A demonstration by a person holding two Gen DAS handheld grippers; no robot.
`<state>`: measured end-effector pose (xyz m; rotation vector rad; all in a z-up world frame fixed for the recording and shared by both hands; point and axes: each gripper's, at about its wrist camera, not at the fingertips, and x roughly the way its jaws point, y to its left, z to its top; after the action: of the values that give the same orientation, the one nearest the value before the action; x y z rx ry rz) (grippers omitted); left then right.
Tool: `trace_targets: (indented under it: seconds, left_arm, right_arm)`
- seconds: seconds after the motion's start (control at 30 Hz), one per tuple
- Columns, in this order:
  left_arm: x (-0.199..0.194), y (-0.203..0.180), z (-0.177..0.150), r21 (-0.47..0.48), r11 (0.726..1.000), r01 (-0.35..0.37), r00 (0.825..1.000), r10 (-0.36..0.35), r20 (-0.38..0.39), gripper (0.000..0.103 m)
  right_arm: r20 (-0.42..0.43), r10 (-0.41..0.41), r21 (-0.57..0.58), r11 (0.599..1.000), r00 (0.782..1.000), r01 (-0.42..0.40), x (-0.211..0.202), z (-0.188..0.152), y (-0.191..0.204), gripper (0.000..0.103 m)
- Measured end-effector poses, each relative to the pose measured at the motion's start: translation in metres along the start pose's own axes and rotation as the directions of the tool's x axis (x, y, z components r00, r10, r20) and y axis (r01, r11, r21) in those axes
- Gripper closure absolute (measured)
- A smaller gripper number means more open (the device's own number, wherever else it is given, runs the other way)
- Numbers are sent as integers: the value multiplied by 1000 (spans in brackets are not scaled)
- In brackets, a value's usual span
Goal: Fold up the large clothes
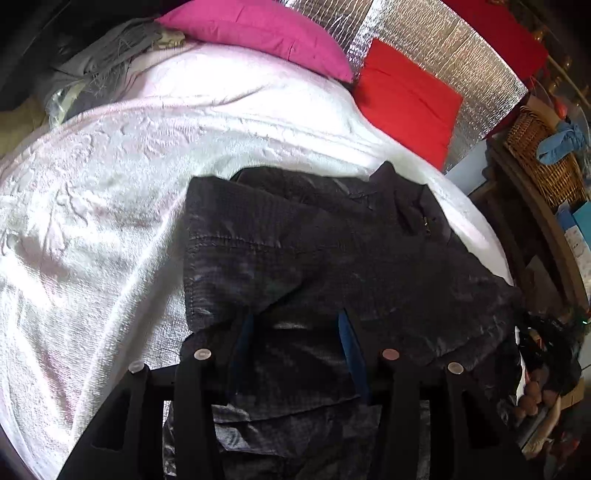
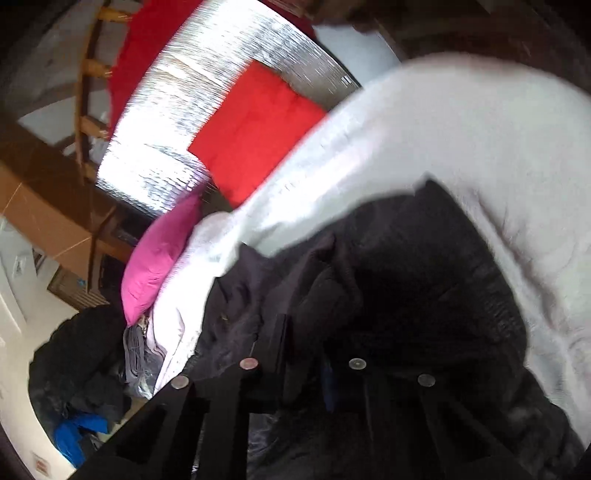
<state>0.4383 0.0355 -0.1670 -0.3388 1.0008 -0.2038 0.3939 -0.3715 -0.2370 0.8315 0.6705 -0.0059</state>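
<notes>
A dark quilted jacket (image 1: 332,240) lies crumpled on a white bedspread (image 1: 110,184) in the left wrist view. My left gripper (image 1: 295,328) is at its near edge, and its blue pads (image 1: 347,332) press a thick fold of the fabric from both sides. In the right wrist view the same jacket (image 2: 424,277) looks almost black against the bedspread (image 2: 461,129). My right gripper (image 2: 303,347) is sunk into it with its jaws close together and cloth bunched around them. The fingertips are partly hidden by the fabric.
A pink pillow (image 1: 258,33) and a red pillow (image 1: 406,99) lean at the bed's head against a silver foil panel (image 1: 443,48). Grey clothes (image 1: 99,70) lie at the far left. A wicker basket (image 1: 543,155) stands right of the bed. Dark clothes (image 2: 81,362) lie on the floor.
</notes>
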Motion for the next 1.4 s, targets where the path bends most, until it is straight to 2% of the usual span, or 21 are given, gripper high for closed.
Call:
trace_targets:
  seconds: [0.17,0.33,0.4,0.43,0.47,0.53,0.63,0.73,0.77,0.83,0.87,0.9,0.97,1.13,1.17,1.2,1.27,1.3,1.33,1.37,1.4]
  left_arm:
    - [-15,-15,-8,73,997,-29,999,26,37,54]
    - [-6,-18,-16,100,994,-48,999,48,-1,54]
    - [0,-27,-22,154,986,-69,997,71,-11,46]
    - [3,-35,-25,203,974,-103,994,106,-6,42]
    - [5,-41,-27,241,962,-132,991,136,0,42]
    - [5,-50,-29,275,949,-157,987,162,3,42]
    - [-7,-47,-19,249,964,-94,995,101,-15,40]
    - [-27,-30,-4,172,985,-33,999,31,14,37]
    - [-33,-27,1,157,987,-26,999,22,31,36]
    - [-46,-13,10,111,993,-39,996,30,86,27]
    - [-49,-6,12,92,994,-51,994,42,96,26]
    - [-52,1,13,76,995,-57,994,50,95,25]
    - [-48,15,15,35,997,-62,996,60,71,25]
    - [-15,27,11,-10,997,-76,996,76,-41,25]
    - [-8,29,10,-14,996,-84,994,83,-66,25]
    - [-1,31,7,-27,997,-76,994,73,-85,25]
    - [7,34,1,-46,998,-38,993,33,-111,26]
    - [10,33,0,-53,998,-21,993,15,-116,28]
    - [11,30,0,-48,999,-3,994,-2,-109,42]
    - [10,25,-1,-31,1000,7,995,-10,-102,51]
    - [8,21,-2,-12,1000,-5,996,4,-93,53]
  right_arm:
    - [88,36,-115,993,995,-26,-52,-10,33,88]
    - [123,-29,-136,990,992,46,-96,-22,18,88]
    - [76,-66,-126,989,995,75,-91,-20,-1,88]
    - [8,-85,-129,988,996,85,-79,-19,-11,88]
    - [-96,-127,-129,985,987,114,-61,-21,-23,88]
    - [-197,-145,-75,988,970,133,-48,-22,-40,88]
    - [-216,-50,4,999,975,52,-66,-4,-44,87]
    - [-126,-12,-5,1000,992,11,-97,14,-42,82]
    - [-79,-32,-14,999,996,31,-106,20,-41,77]
    - [-32,-58,-19,998,998,57,-111,28,-43,36]
    - [-15,-76,-18,997,997,76,-110,30,-44,6]
    - [4,-93,-20,995,996,94,-109,31,-43,5]
    - [14,-115,-65,991,993,116,-99,30,-39,5]
    - [-85,-200,-173,968,976,184,-53,22,-39,12]
    - [-105,-217,-176,965,970,197,-45,16,-41,21]
    - [-149,-238,-174,962,960,212,-30,12,-46,37]
    - [-205,-234,-163,966,950,203,-17,5,-53,46]
    - [-188,-238,-167,964,953,208,-18,3,-52,52]
    - [-167,-241,-185,960,956,209,-22,2,-46,58]
    - [-132,-244,-211,954,961,213,-30,3,-38,66]
    - [-98,-234,-231,951,967,207,-38,2,-30,70]
